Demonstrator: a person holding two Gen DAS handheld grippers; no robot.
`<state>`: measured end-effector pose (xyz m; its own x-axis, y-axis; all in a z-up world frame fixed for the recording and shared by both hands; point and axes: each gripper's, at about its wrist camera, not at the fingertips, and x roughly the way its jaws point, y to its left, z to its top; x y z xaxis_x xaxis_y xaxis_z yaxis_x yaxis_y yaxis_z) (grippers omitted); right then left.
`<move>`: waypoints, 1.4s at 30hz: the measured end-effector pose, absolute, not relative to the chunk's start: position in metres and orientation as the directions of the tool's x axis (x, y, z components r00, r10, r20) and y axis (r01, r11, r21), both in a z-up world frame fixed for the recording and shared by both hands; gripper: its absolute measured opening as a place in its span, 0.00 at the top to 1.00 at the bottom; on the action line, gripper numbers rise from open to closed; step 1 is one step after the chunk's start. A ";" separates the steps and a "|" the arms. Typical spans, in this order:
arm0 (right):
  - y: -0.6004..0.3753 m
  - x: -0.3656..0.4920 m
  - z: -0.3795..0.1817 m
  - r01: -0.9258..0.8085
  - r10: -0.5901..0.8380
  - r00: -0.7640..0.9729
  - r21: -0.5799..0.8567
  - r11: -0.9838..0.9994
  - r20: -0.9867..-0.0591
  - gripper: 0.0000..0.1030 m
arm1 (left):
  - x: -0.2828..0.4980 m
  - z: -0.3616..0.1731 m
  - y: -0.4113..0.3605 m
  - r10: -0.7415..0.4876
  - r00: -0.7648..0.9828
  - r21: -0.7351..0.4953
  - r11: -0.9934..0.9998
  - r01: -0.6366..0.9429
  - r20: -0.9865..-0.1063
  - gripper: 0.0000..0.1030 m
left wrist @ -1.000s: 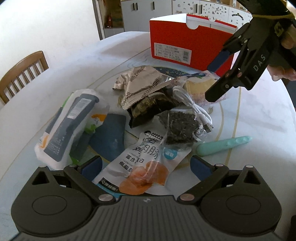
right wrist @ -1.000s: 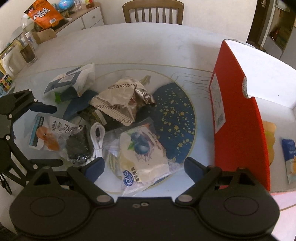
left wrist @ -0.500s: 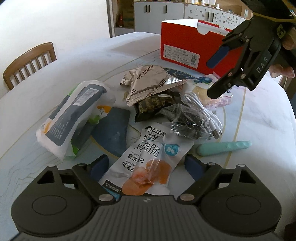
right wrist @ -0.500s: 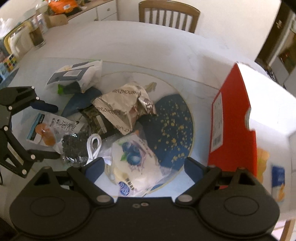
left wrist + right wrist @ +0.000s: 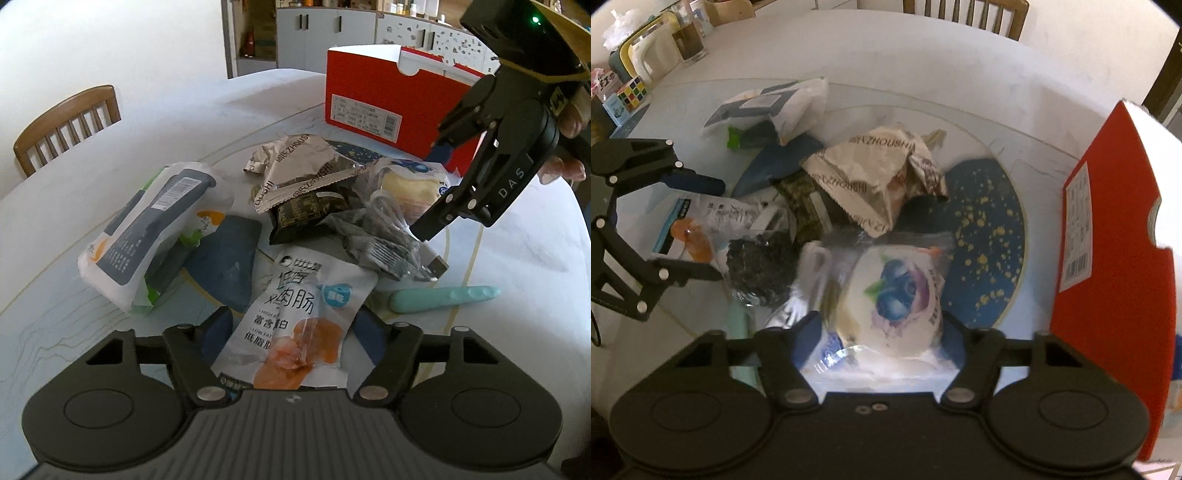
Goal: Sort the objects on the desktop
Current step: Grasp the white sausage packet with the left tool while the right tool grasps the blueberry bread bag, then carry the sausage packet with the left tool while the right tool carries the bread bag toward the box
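A white sausage packet with an orange picture lies at the near edge of a snack pile. My left gripper straddles its lower end, jaws closing, one pad at each side edge. The right wrist view shows the same left gripper around that packet. My right gripper is lowered over a clear bread packet printed with blueberries. Its jaws are closing with the packet between the pads. From the left wrist view, the right gripper brackets the bread packet.
A red shoe box stands behind the pile. In the pile are a crumpled brown wrapper, a white-and-blue bag, a dark packet and a white cable. A mint-green stick lies nearby. A puzzle cube stands far left.
Both pairs of jaws have narrowed around their packets. The right gripper has come lower and closer over the bread packet. Both views have rolled slightly.
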<state>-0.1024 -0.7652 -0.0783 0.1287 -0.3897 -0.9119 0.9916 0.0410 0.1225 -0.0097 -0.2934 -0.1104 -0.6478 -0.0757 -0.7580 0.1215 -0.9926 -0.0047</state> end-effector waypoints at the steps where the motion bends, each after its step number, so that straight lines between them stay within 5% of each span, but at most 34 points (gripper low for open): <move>1: -0.764 -0.103 -0.078 0.991 -0.393 0.132 0.129 0.034 -0.910 0.38 | -0.009 -0.110 -0.293 -0.078 -0.648 -0.005 -0.992 0.125 -0.758 0.34; 10: -0.758 -0.100 -0.073 0.991 -0.408 0.106 0.130 -0.033 -0.907 0.46 | -0.003 -0.108 -0.291 -0.091 -0.652 -0.029 -0.985 0.171 -0.753 0.38; 42: -0.699 -0.098 -0.005 0.969 -0.512 0.089 0.193 -0.154 -0.854 0.46 | 0.036 -0.042 -0.264 -0.132 -0.692 -0.087 -0.958 0.272 -0.710 0.39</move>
